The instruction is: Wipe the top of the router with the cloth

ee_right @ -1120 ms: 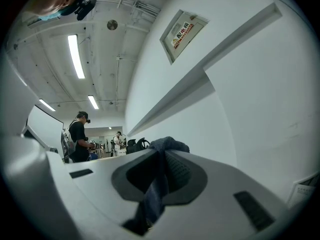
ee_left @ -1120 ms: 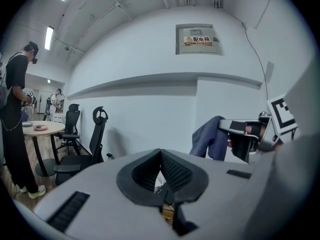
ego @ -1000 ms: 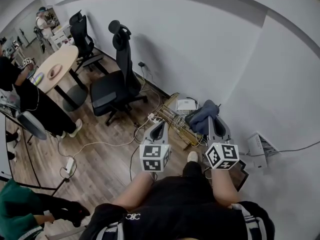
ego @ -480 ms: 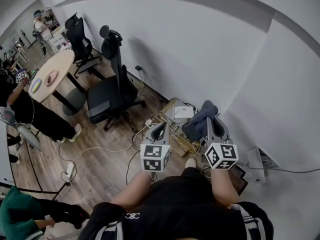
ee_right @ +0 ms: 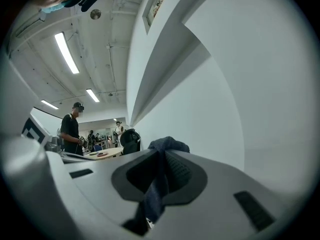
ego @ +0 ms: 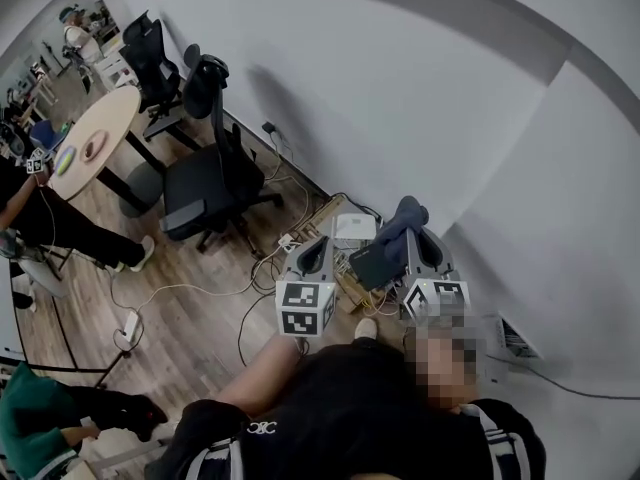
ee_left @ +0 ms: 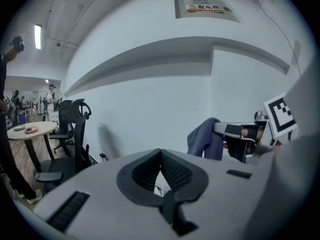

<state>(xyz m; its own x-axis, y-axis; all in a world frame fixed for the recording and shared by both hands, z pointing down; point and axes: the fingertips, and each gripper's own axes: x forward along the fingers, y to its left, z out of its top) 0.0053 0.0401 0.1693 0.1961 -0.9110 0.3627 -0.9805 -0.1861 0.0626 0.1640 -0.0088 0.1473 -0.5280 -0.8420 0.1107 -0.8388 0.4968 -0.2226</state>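
In the head view the white router (ego: 352, 228) lies low against the wall, just ahead of and between my two grippers. My right gripper (ego: 418, 236) is shut on a dark blue cloth (ego: 385, 248), which bunches out of the jaws and hangs to the left, right beside the router. The right gripper view shows the cloth (ee_right: 156, 191) pinched between the pads, its top (ee_right: 168, 144) poking past the tips. My left gripper (ego: 318, 246) is shut with nothing in it, its jaws (ee_left: 160, 154) closed. From there the cloth (ee_left: 206, 139) is at the right.
Tangled cables (ego: 275, 258) and a wire rack (ego: 355, 278) lie around the router on the wood floor. Two black office chairs (ego: 205, 173) and a round table (ego: 90, 143) stand to the left. People are at the far left. A power strip (ego: 130, 325) lies on the floor.
The view has swung so the router and rack sit closer under the grippers. The right gripper, still holding the cloth, has come nearer the router. The left gripper stays shut.
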